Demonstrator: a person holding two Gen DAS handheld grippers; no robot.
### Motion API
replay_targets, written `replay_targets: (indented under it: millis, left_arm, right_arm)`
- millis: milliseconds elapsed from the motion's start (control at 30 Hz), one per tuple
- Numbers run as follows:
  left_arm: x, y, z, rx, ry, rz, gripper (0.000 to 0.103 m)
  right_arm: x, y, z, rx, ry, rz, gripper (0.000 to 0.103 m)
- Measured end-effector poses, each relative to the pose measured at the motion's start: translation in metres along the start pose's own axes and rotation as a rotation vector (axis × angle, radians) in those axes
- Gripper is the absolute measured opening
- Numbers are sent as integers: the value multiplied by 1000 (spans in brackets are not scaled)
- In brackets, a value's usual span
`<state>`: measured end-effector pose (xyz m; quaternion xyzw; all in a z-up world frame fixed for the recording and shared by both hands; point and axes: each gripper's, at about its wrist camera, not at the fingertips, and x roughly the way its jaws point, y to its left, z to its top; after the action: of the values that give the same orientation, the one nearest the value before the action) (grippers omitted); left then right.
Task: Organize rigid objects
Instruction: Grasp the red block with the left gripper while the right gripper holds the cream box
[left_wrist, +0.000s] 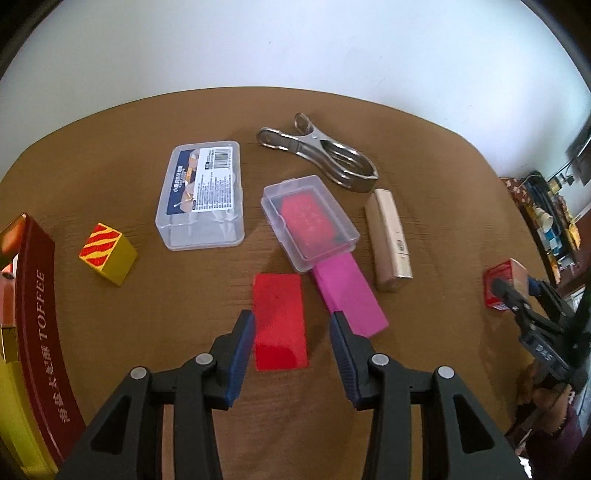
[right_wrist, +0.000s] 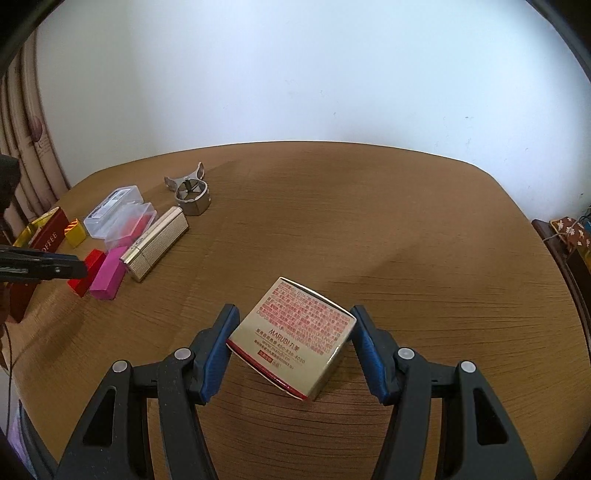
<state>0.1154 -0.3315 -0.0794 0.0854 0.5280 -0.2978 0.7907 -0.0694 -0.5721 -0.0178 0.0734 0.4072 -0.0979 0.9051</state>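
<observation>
My left gripper (left_wrist: 291, 317) is open, its fingers on either side of the near end of a red block (left_wrist: 280, 320) on the brown table (left_wrist: 192, 295); the block touches the left pad. A pink block (left_wrist: 349, 295) lies right of it. My right gripper (right_wrist: 293, 314) is around a gold box with red print (right_wrist: 295, 332), both pads against its corners. That box and gripper show at the far right of the left wrist view (left_wrist: 502, 286). The left gripper shows at the left edge of the right wrist view (right_wrist: 79, 271).
Two clear plastic cases (left_wrist: 203, 195) (left_wrist: 308, 221), a metal clamp (left_wrist: 321, 151), a gold ribbed box (left_wrist: 388, 240) and a yellow-red striped cube (left_wrist: 107, 254) lie on the table. A red TOFFEE tin (left_wrist: 33, 314) stands at the left edge.
</observation>
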Motion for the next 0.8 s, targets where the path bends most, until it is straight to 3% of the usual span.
replay_targets:
  millis: [167, 400, 500, 600, 800]
  left_arm:
    - [16, 6, 3, -16, 39, 2, 43]
    - [18, 3, 1, 8, -4, 27, 42]
    - [17, -2, -1, 32, -19, 80, 30]
    - [14, 2, -4, -21, -28, 52, 30]
    - [-4, 1, -23, -102, -52, -25, 30]
  right_arm:
    - [0, 0, 0, 3, 3, 11, 58]
    - [1, -2, 0, 14, 8, 24, 58]
    - [7, -2, 0, 14, 35, 21, 58]
    - [15, 0, 0, 11, 77, 11, 57]
    - [15, 1, 0, 11, 81, 12, 56]
